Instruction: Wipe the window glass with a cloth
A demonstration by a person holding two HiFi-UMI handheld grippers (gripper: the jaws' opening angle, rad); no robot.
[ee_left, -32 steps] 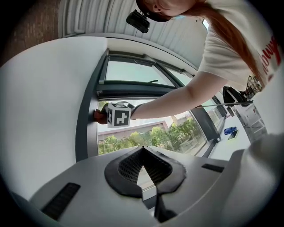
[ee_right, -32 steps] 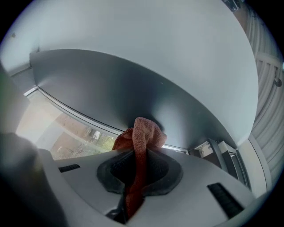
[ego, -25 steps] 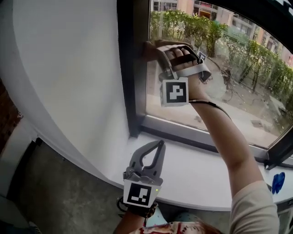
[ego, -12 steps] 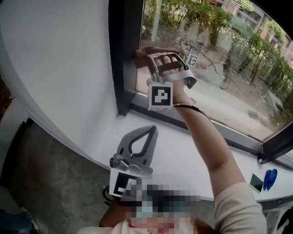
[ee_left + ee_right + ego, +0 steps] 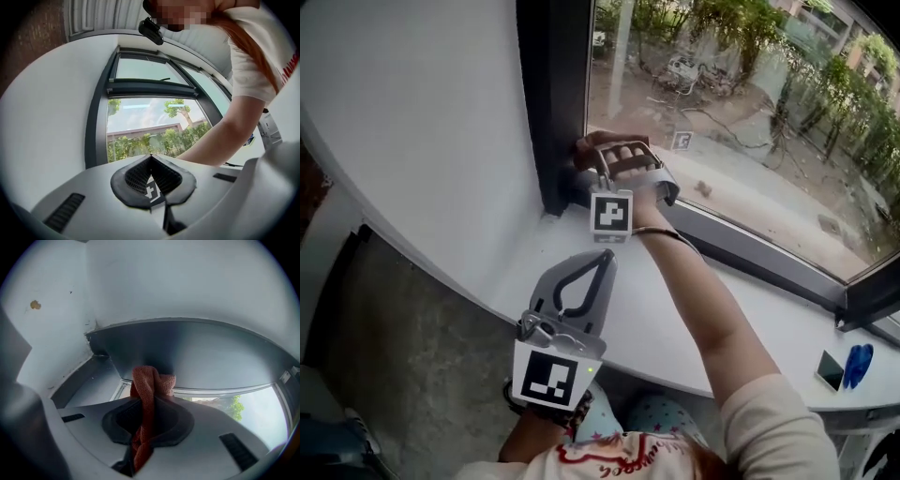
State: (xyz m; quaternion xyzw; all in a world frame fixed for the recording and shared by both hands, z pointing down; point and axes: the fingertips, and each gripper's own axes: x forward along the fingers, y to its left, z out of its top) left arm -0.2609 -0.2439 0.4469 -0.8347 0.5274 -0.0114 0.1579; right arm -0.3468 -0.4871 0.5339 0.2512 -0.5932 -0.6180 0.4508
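My right gripper (image 5: 589,157) is at the lower left corner of the window glass (image 5: 741,103), hard against the dark frame (image 5: 551,103). It is shut on a reddish-orange cloth (image 5: 151,383), which sticks out past the jaw tips (image 5: 151,398) and presses against the frame's bottom rail (image 5: 197,357). In the head view the cloth (image 5: 584,148) shows only as a dark red edge by the hand. My left gripper (image 5: 600,258) hovers low over the white sill (image 5: 675,319), shut with nothing in it, and points up at the window (image 5: 151,157).
A white wall (image 5: 422,122) flanks the frame on the left. At the sill's far right lie a blue object (image 5: 860,364) and a small flat device (image 5: 830,369). Grey floor (image 5: 412,356) lies below the sill's edge.
My right gripper has slid down the left edge of the glass with the cloth, from mid-height to the bottom corner. The left gripper stays shut over the sill.
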